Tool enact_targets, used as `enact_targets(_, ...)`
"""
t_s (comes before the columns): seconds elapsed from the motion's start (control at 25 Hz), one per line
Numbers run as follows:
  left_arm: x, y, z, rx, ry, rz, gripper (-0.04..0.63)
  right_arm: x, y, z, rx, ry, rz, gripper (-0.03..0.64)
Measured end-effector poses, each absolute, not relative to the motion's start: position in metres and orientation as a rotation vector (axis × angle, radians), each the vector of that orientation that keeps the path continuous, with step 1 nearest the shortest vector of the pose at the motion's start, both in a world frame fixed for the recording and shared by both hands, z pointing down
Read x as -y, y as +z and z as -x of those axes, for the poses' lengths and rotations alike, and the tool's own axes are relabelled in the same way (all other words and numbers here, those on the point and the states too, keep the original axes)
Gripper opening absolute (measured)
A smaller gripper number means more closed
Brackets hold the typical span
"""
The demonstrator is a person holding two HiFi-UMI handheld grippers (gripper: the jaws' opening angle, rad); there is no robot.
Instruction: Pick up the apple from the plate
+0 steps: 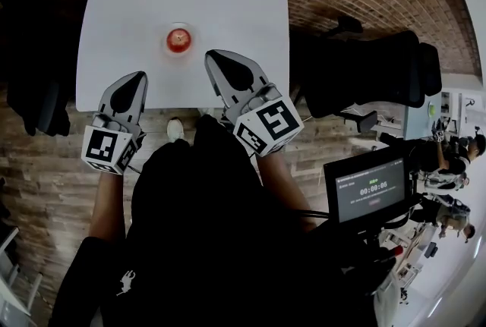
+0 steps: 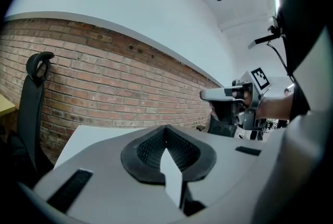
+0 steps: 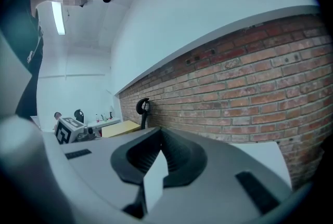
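A red apple [image 1: 178,39] sits on a small clear plate [image 1: 179,51] near the middle of the white table [image 1: 121,7]. My left gripper [image 1: 139,77] hovers over the table's near edge, below and left of the apple, jaws shut and holding nothing. My right gripper [image 1: 213,56] is just right of the plate, its tip close beside it, also shut and holding nothing. Both gripper views look level over the tabletop toward a brick wall; the left gripper [image 2: 166,129] and right gripper [image 3: 160,132] show closed tips, and the apple is hidden below them.
Black office chairs [image 1: 380,75] stand right of the table, and a dark chair [image 1: 30,98] stands at its left. A monitor with a timer [image 1: 372,185] is at the lower right. The person's dark clothing fills the lower middle.
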State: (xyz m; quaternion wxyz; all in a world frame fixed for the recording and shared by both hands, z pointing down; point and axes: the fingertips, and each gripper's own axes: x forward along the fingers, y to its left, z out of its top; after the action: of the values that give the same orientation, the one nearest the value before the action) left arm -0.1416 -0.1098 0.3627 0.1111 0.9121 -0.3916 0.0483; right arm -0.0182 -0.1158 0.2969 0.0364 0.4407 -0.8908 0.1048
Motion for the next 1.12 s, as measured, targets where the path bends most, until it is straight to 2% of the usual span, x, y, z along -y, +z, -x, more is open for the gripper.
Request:
enact_targets(0.32,0.087,0.357,0.174,1.318,0.146,-2.618,0.005,0.107,0.302,0.054,2.772,0.28,-1.176,0.003)
enact_targets(0.56,0.127,0.367,0.14,1.42,0.176,-2.545,0.005,0.153,0.324,0.029,2.785,0.181,-1.01,0.002)
enact_targets(1.12,0.136,0.406,0.13,1.496,0.189,-2.403,0.005,0.176,0.393,0.045,2.706,0.156,-0.729,0.003)
